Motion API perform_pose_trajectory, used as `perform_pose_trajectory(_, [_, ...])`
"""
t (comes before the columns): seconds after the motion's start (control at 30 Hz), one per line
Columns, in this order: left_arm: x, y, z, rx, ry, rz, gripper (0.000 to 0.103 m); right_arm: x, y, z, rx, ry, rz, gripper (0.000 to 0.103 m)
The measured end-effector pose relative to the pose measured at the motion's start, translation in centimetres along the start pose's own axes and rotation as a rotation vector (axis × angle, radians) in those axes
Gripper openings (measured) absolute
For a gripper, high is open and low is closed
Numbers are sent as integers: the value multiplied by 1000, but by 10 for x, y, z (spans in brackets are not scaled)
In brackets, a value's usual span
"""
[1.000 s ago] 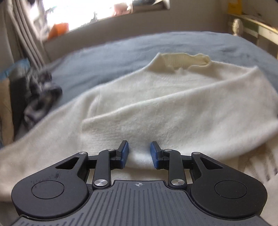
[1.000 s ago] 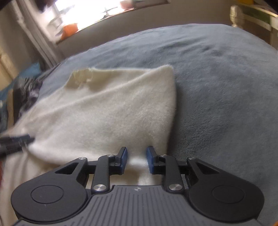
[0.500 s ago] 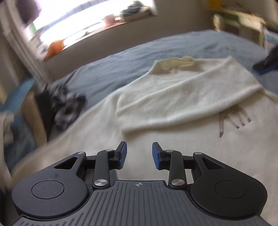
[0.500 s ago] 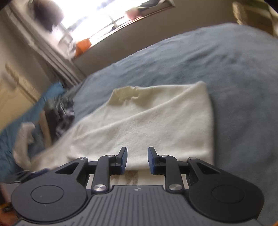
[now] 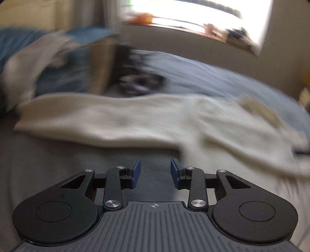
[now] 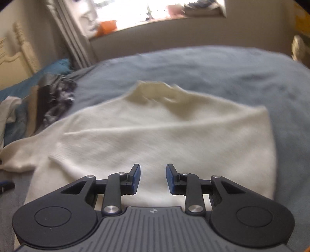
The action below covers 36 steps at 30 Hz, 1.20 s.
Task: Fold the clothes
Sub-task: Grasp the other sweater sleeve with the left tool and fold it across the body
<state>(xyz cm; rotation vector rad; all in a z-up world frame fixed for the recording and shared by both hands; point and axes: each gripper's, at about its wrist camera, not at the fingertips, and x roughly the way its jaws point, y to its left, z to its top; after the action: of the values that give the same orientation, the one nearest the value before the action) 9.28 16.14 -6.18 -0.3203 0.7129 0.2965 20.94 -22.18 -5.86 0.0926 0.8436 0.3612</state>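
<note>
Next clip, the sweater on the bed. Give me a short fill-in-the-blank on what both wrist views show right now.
1. The cream sweater lies on a ____ blanket.
2. Between the right gripper jaws there is ____.
3. The left gripper hangs over blanket, with the sweater's outstretched ____ beyond it.
4. The sweater's collar points toward the ____.

Missing words: grey; nothing; sleeve; window

Daylight pours in from the window point(image 6: 155, 11) ahead of me, blown out to white glare. Below it, my left view smears heavily with motion blur; my right view is softer only at the sweater point(image 6: 164, 135) collar. Fisheye bending darkens every corner.
</note>
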Motion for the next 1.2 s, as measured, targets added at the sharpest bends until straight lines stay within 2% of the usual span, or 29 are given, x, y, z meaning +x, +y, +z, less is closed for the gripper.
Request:
perform_pose_trajectory(0.07, [10,35,7,-175,-17,56,38,14,8,-2,-10,34,21,34])
perform_pose_trajectory(0.1, [13,53,9,-256,-21,85,38,25,11,-6,-10,70,24,39])
perform_pose_trajectory(0.13, [17,71,10,-337,-32,97,38,35,13,-10,-10,107,26,39])
perform_pose_trajectory(0.2, [23,108,14,-500,-57,118,38,42,18,-15,-25,99,18,44])
perform_pose_trajectory(0.27, [28,137,19,-614,-91,115,39,42,23,-15,-40,102,7,45])
perform_pose_trajectory(0.33, [40,159,26,-694,-92,102,43,43,23,-14,-46,107,3,45])
perform_pose_trajectory(0.43, [59,185,29,-825,-79,110,43,44,21,-14,-32,112,4,45])
perform_pose_trajectory(0.53, [69,192,35,-864,-120,106,38,44,23,-14,-30,112,-6,45])
perform_pose_trajectory(0.57, [71,192,38,-855,-126,115,27,44,23,-14,-30,112,-9,45])
perform_pose_trajectory(0.63, [75,189,44,-834,-126,147,13,44,24,-14,-29,113,-14,45])
perform_pose_trajectory(0.73, [68,175,50,-766,-160,210,8,44,24,-13,-27,112,-18,46])
perform_pose_trajectory(0.83, [47,140,59,-596,-268,207,7,45,23,-13,-25,110,-16,46])
perform_pose_trajectory(0.9, [32,108,71,-466,-338,154,7,45,23,-14,-24,107,-15,47])
perform_pose_trajectory(1.0, [8,46,82,-250,-408,14,7,45,22,-14,-23,103,-12,48])
perform_pose_trajectory(1.07, [-4,2,80,-111,-421,-102,7,44,21,-15,-17,99,-7,48])
perform_pose_trajectory(1.13, [-10,-40,68,28,-385,-220,8,43,20,-15,-10,96,-4,48])
perform_pose_trajectory(1.2, [-4,-75,49,130,-287,-311,10,43,20,-16,-8,93,-1,48])
